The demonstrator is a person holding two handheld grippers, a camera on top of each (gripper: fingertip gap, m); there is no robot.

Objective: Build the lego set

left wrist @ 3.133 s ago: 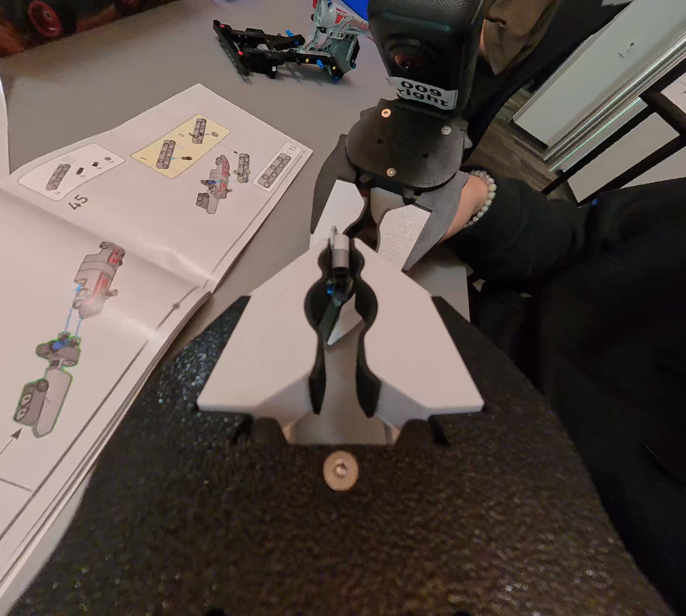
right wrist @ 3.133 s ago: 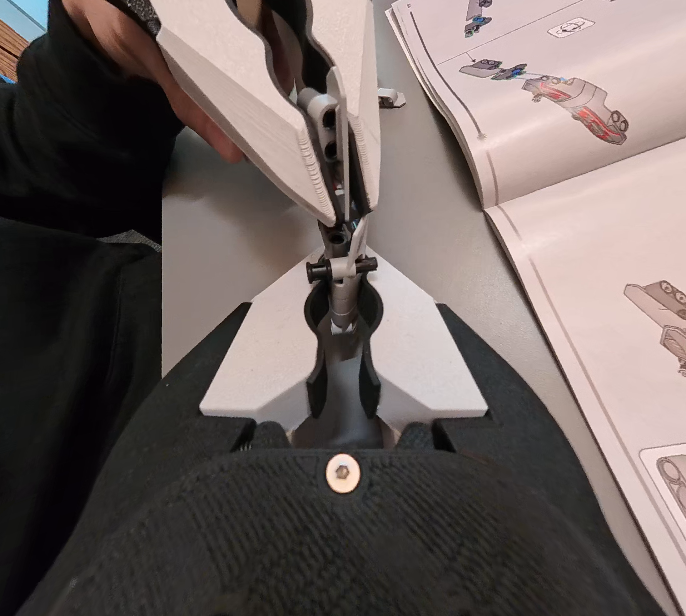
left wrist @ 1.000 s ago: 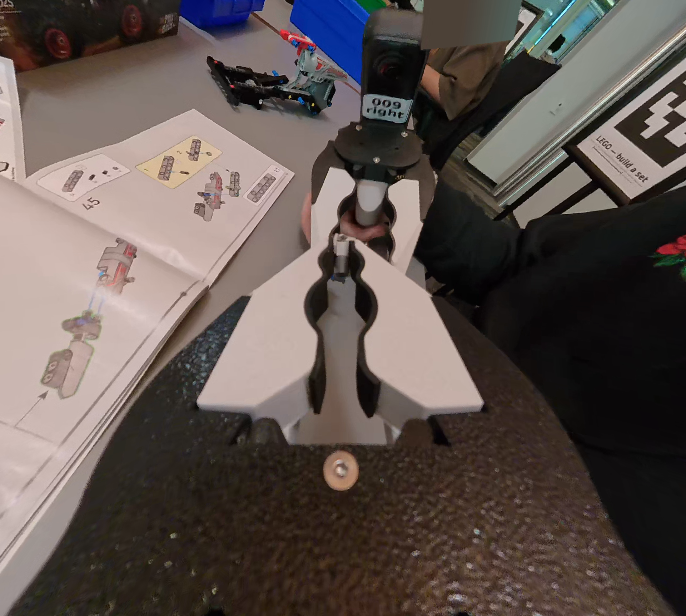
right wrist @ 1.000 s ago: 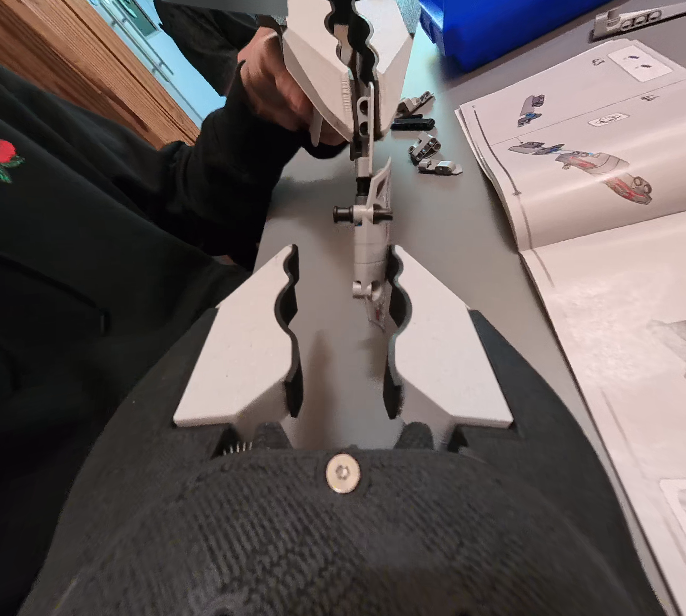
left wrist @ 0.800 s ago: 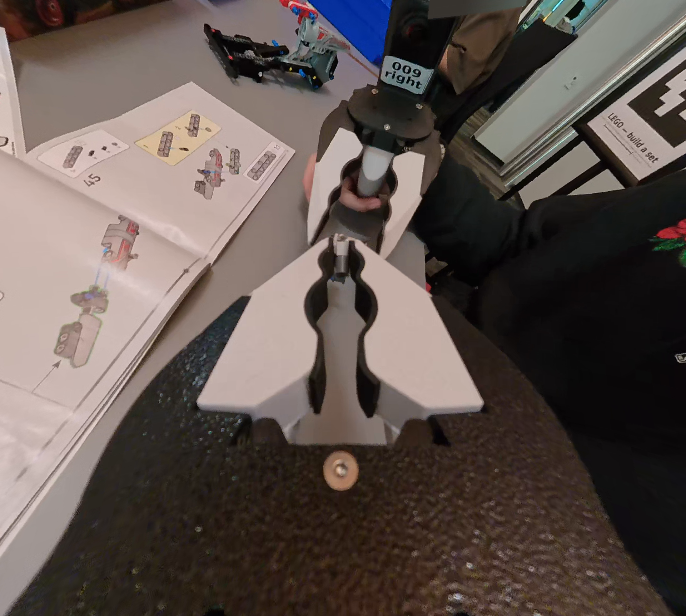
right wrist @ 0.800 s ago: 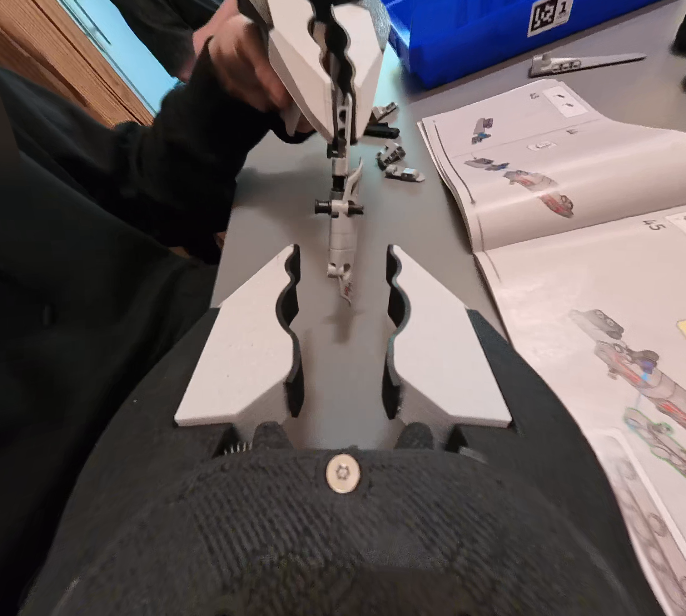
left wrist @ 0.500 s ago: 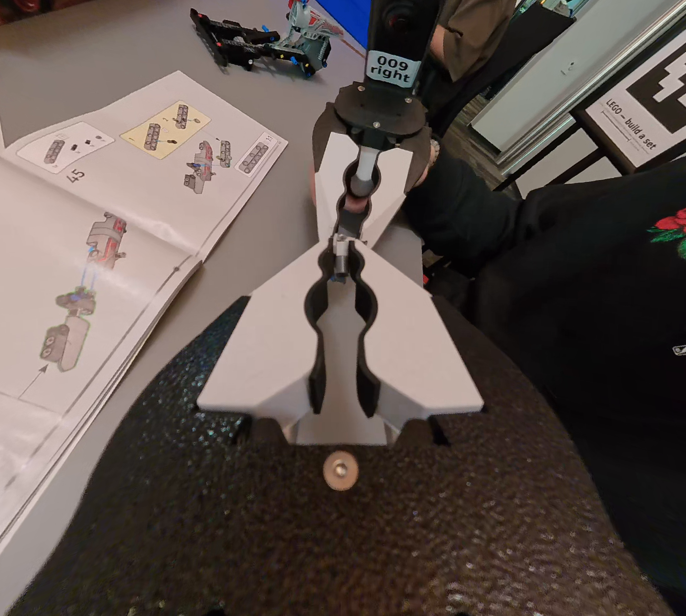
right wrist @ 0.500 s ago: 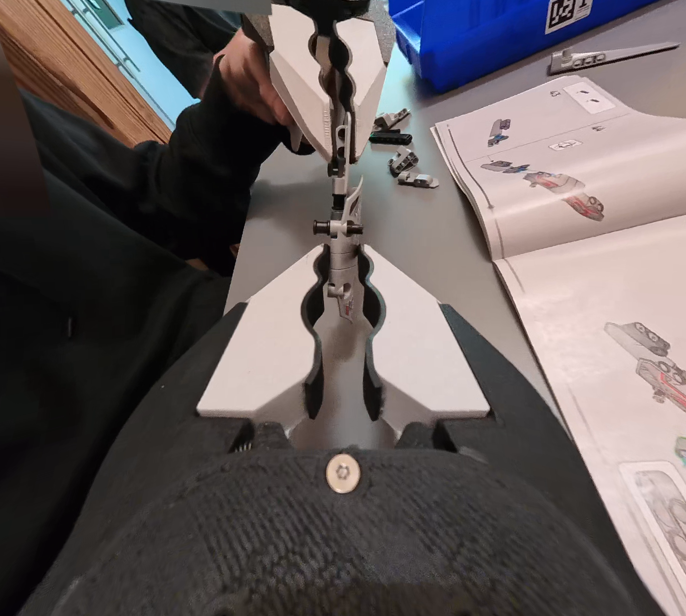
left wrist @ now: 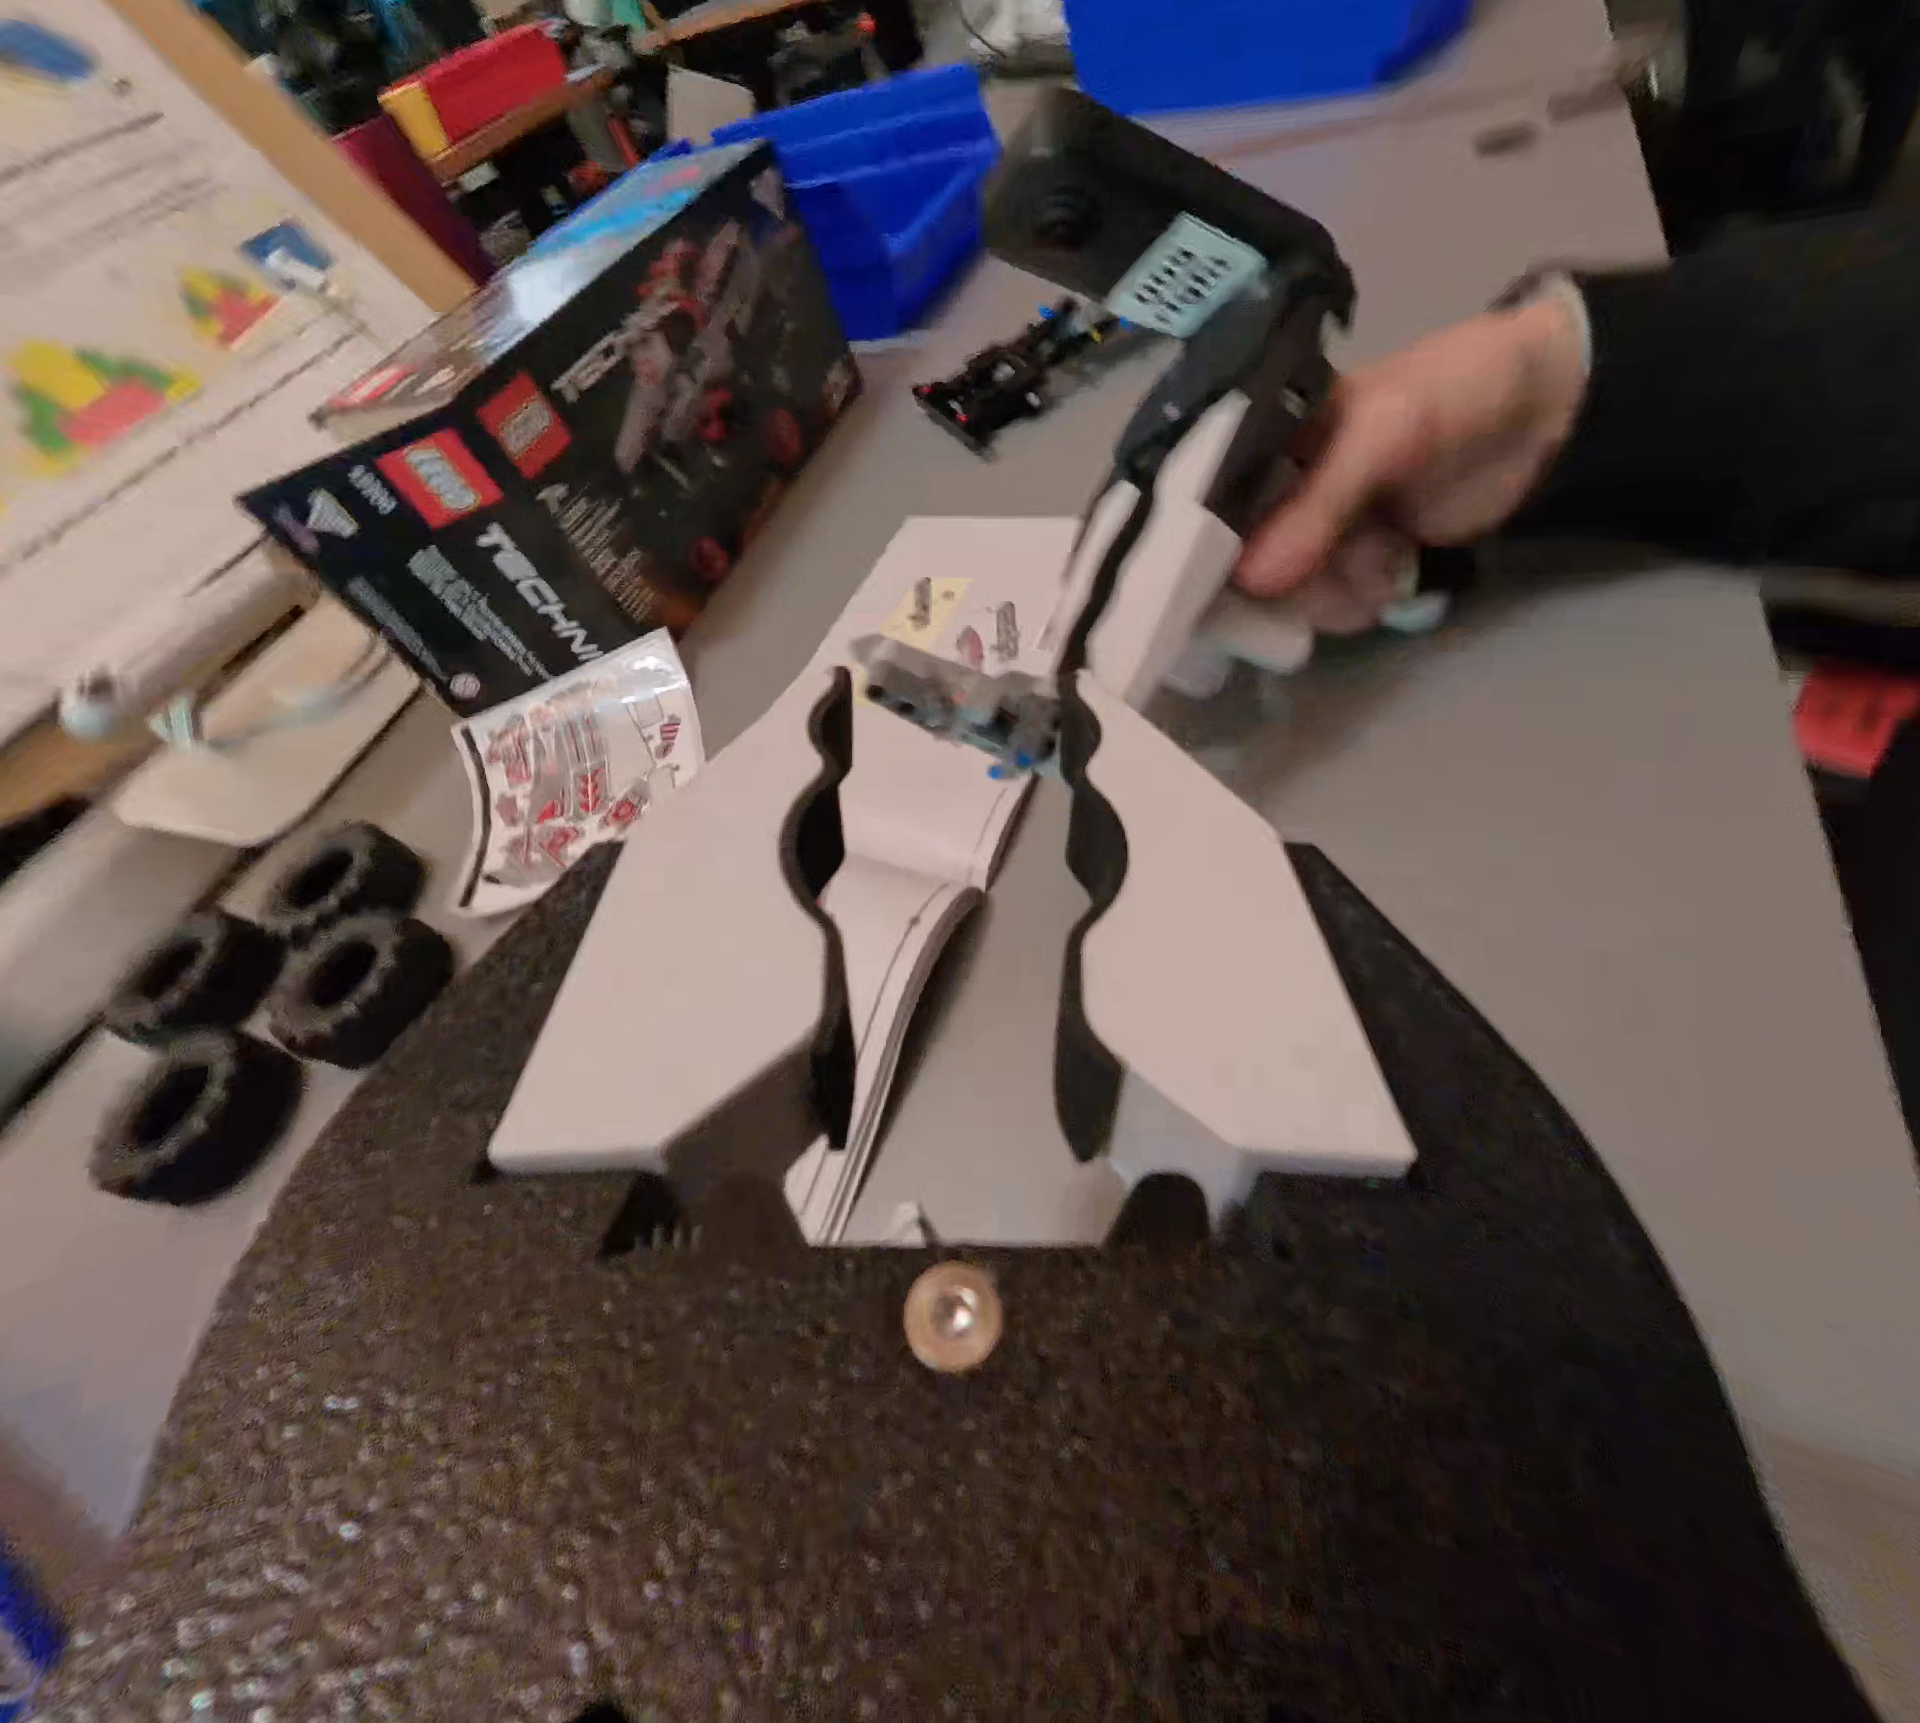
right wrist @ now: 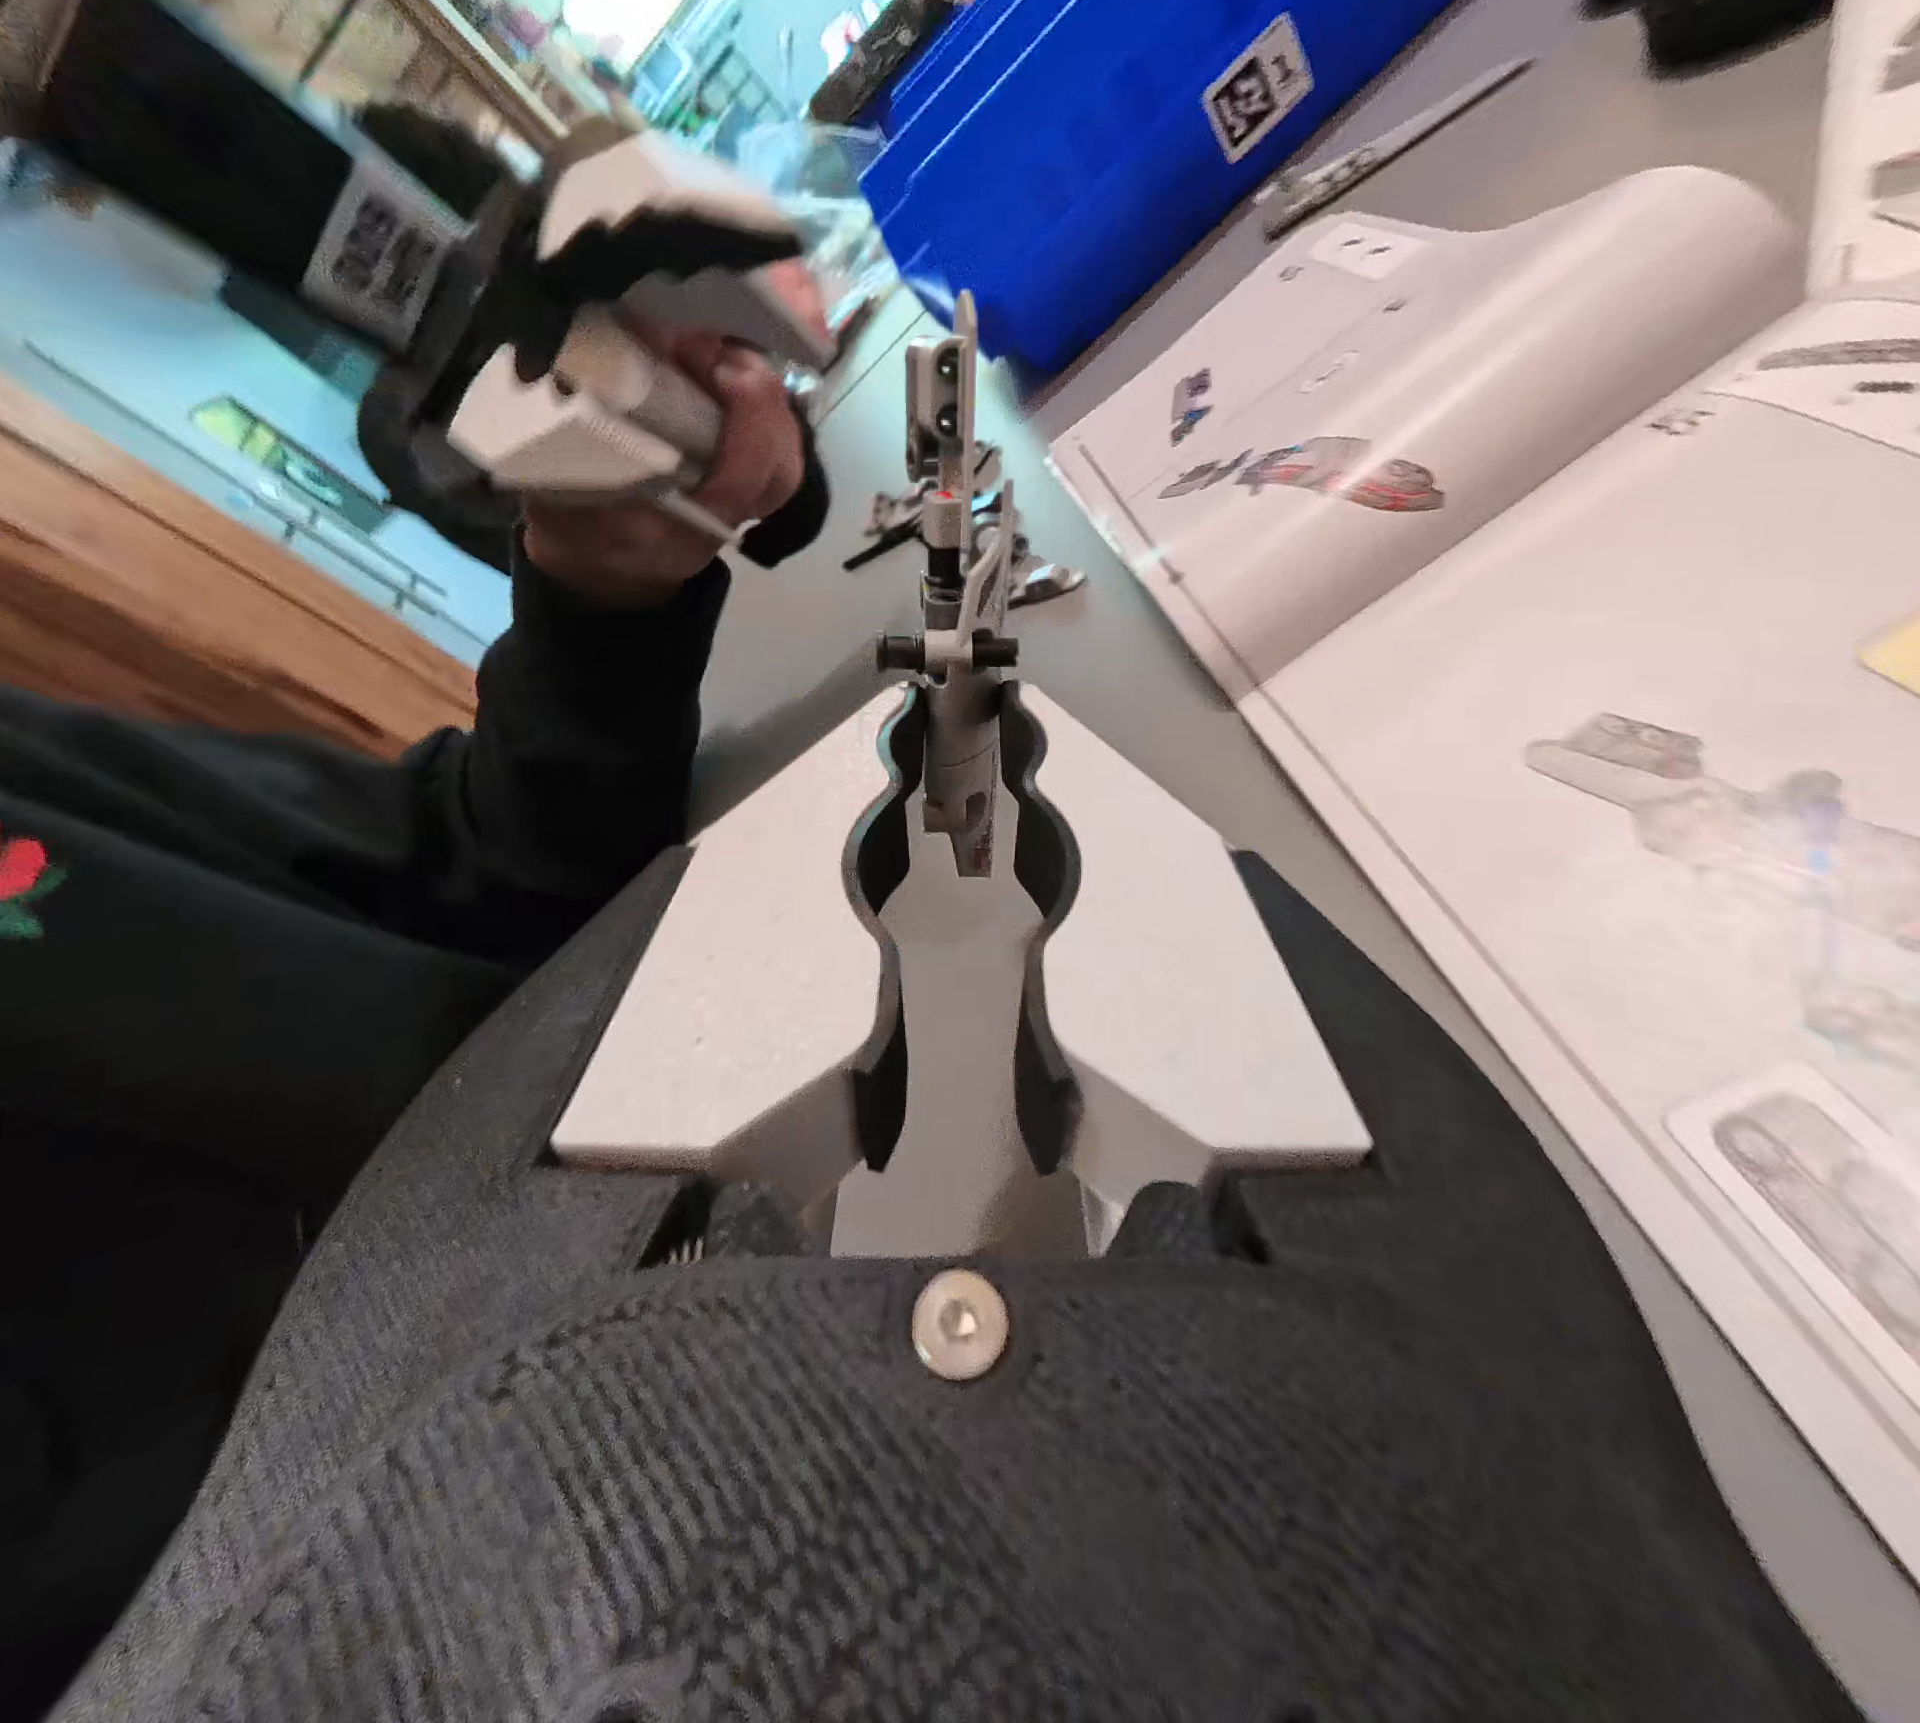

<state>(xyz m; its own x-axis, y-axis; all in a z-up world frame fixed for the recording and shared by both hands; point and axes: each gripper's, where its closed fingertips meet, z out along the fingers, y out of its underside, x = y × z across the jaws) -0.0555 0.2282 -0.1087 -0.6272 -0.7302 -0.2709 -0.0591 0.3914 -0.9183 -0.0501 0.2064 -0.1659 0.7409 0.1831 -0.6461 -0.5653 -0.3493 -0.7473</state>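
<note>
My right gripper [right wrist: 961,697] is shut on a slim grey lego subassembly [right wrist: 940,426] that has a black cross pin and stands up beyond the fingertips. In the left wrist view the same subassembly [left wrist: 935,691] sticks out sideways from the right gripper [left wrist: 1081,624], just past my left gripper [left wrist: 956,738]. The left gripper is open and empty, its jaws wide apart. In the right wrist view it [right wrist: 727,271] is off to the left of the subassembly, apart from it and blurred.
An open instruction booklet [right wrist: 1558,634] lies on the grey table. The lego box [left wrist: 582,447], a sticker sheet [left wrist: 577,769], black tyres [left wrist: 281,977], a black chassis [left wrist: 997,385] and blue bins [right wrist: 1195,63] stand around. Small loose pieces [right wrist: 904,520] lie behind the subassembly. One gripper's finger ends stand about 7 cm off the other's.
My left gripper has let go of the subassembly, opened and swung away to the left. My right gripper, open a second ago, has shut on the subassembly and now holds it alone.
</note>
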